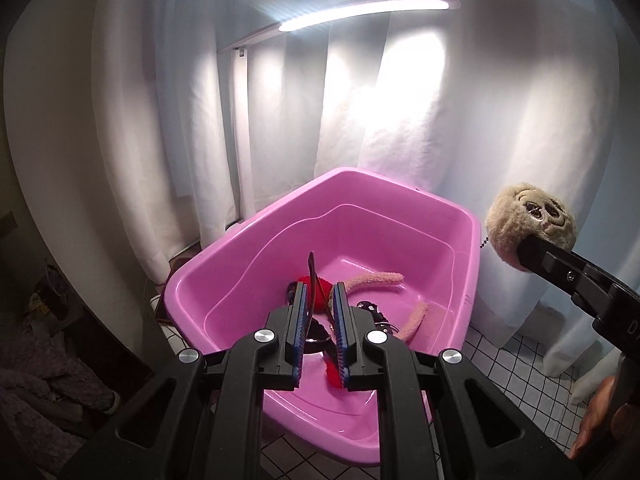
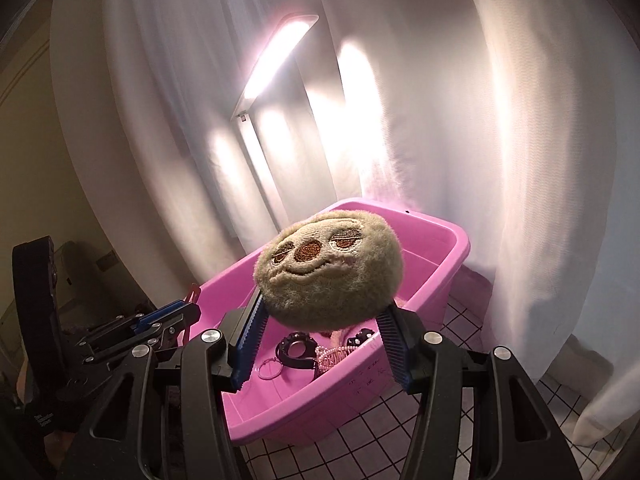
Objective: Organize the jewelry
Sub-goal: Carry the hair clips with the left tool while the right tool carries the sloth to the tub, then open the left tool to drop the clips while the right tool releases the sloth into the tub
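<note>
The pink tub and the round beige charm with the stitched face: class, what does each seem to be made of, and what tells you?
Pink tub: apparently moulded plastic, glossy, with smooth rounded walls that catch the lamp's reflections.

Round beige charm: apparently plush fabric, matt and fuzzy, with fibres standing out at its outline, an embroidered face and a small metal ball chain in the left wrist view.

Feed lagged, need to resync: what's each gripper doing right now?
Left gripper: closed on a thin dark-red hair clip, above the pink tub.
Right gripper: holding the fuzzy beige plush face.
</note>
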A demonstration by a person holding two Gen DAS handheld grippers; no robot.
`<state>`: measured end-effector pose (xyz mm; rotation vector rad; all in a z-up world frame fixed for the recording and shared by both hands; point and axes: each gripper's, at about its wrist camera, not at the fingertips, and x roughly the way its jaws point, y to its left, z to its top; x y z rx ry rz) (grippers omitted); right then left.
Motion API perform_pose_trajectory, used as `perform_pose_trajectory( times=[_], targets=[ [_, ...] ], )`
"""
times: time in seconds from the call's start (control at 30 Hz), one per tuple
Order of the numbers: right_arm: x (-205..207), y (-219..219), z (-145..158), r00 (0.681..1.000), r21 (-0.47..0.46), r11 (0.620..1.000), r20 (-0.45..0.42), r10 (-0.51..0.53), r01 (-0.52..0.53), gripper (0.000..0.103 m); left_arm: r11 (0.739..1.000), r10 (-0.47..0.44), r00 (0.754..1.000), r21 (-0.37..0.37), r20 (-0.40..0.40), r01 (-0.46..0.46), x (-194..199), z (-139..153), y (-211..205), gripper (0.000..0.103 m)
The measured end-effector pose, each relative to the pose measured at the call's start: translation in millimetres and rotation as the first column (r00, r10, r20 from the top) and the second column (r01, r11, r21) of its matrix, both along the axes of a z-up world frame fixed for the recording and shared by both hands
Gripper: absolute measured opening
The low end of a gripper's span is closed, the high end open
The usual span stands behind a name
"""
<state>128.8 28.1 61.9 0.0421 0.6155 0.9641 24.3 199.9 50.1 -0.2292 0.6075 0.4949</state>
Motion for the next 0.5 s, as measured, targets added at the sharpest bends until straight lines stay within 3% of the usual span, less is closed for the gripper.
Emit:
perform_pose_trajectory(
  times=[0.33, 0.5],
  targets=[
    [32.9, 60.5, -11.1, 0.991, -0.055, 0.991, -0.047, -0.127, 0.125, 0.052, 0.988, -0.153, 0.988, 0.005, -0.006, 0.153, 39.0, 6.2, 55.5, 0.014],
    [53.3, 89.0, -17.6, 0.981, -0.102, 0.981, -0.083, -0.176, 0.167, 0.052, 0.978, -0.208, 0.977, -0.022, -0.055, 0.207, 63.5, -2.0, 83.2, 0.015]
  ],
)
